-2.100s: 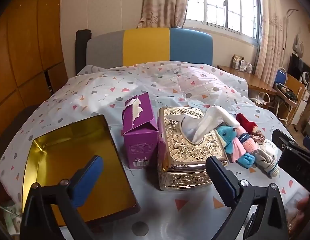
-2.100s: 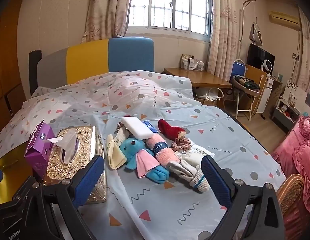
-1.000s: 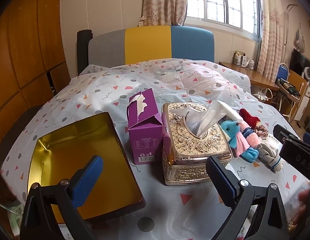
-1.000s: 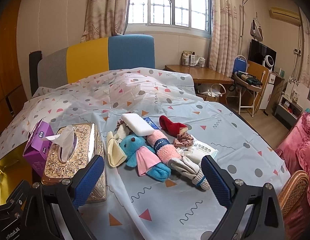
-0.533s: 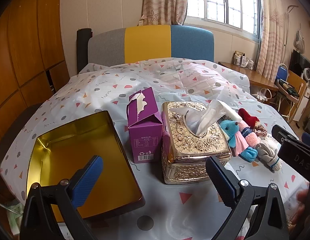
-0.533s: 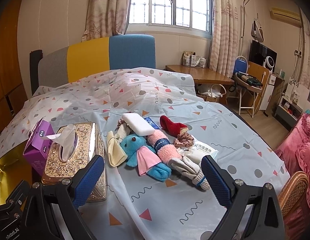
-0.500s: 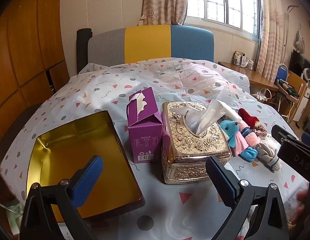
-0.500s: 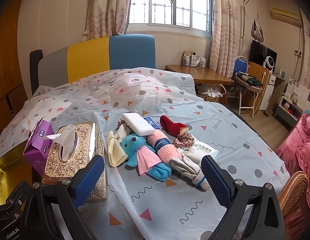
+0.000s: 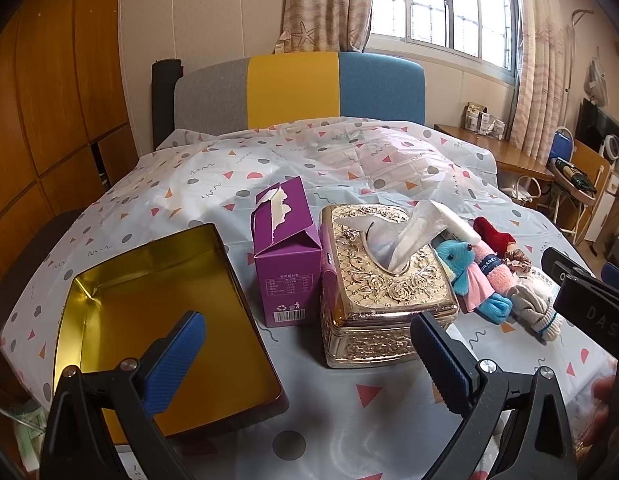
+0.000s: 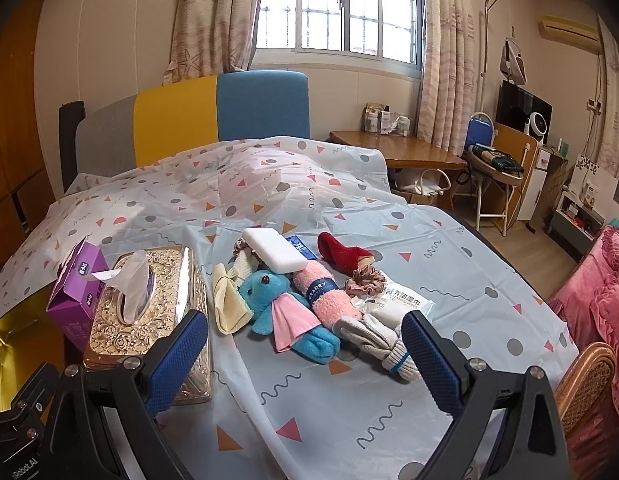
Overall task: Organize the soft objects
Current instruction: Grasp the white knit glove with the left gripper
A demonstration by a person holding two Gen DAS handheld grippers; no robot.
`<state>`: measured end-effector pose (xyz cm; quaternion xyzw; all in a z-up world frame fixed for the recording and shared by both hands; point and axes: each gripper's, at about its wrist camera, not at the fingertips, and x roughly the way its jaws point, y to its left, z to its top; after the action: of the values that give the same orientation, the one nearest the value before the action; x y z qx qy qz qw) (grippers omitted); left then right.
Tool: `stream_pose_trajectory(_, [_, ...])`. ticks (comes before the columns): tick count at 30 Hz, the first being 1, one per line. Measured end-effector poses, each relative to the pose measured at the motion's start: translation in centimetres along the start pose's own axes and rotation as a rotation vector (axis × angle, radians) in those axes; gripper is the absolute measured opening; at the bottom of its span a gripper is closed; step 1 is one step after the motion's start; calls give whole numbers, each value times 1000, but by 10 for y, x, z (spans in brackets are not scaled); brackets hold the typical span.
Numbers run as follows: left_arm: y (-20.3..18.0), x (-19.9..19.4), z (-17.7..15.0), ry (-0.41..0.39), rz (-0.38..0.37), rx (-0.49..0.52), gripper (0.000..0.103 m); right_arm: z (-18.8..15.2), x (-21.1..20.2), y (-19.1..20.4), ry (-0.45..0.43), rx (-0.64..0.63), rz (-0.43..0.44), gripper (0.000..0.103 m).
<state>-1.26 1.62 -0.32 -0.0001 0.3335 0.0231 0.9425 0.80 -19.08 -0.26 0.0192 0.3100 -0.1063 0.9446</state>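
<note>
A pile of soft things lies on the patterned sheet: a blue plush elephant (image 10: 269, 296) with a pink cloth, a pink sock (image 10: 329, 300), a grey glove (image 10: 373, 340), a red sock (image 10: 341, 254), a pink scrunchie (image 10: 365, 280), a white sponge (image 10: 275, 256) and a yellow cloth (image 10: 225, 304). The elephant (image 9: 465, 270) also shows in the left wrist view. An empty gold tin (image 9: 157, 320) sits at the left. My left gripper (image 9: 305, 356) is open and empty, above the sheet near the tin. My right gripper (image 10: 305, 356) is open and empty, in front of the pile.
A gold tissue box (image 9: 385, 276) and a purple carton (image 9: 285, 252) stand between the tin and the pile. A wet-wipes pack (image 10: 401, 302) lies at the pile's right. A wicker chair (image 10: 585, 380) and pink bedding (image 10: 597, 292) are at the right.
Both views have shifted only slightly. Both grippers stay open and nothing on the sheet has moved.
</note>
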Motion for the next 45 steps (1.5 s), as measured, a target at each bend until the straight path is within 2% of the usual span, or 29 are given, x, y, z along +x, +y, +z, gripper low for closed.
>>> stream_pose_trajectory(15, [-8,2,-1,9,-4,18,103,2,4,-10,4,20,-9,99])
stream_pose_trajectory(20, [-12,4,-3,17,-33,31,103,3,10,-21,24,54,13,99])
stream_pose_trajectory(22, [-12,5,-4,24,-90,34,103,4,17,-33,44,90,27,99])
stream_pose_trajectory(24, [-12,8,-4,40,-192,20,103,7,26,-46,66,129,37,99])
stream_pose_trajectory(26, [-16,12,-4,78,-261,22,103,11,40,-67,105,189,52,99])
stream_pose_trajectory(30, [-41,19,2,107,-321,127,103,16,73,-118,139,325,56,99])
stream_pose_trajectory(34, [-71,25,12,121,-384,204,101,5,99,-171,159,499,67,99])
stream_pose_trajectory(36, [-91,34,18,148,-419,247,92,-3,103,-187,162,570,68,99])
stream_pose_trajectory(38, [-109,45,23,189,-459,258,85,-8,104,-200,162,663,105,99])
stream_pose_trajectory(39, [-118,50,25,210,-477,260,81,-9,103,-203,160,681,98,99])
stream_pose_trajectory(42, [-144,63,26,251,-526,285,76,-10,103,-210,145,725,112,99])
stream_pose_trajectory(45, [-176,77,21,275,-556,360,69,-11,101,-216,128,755,123,99])
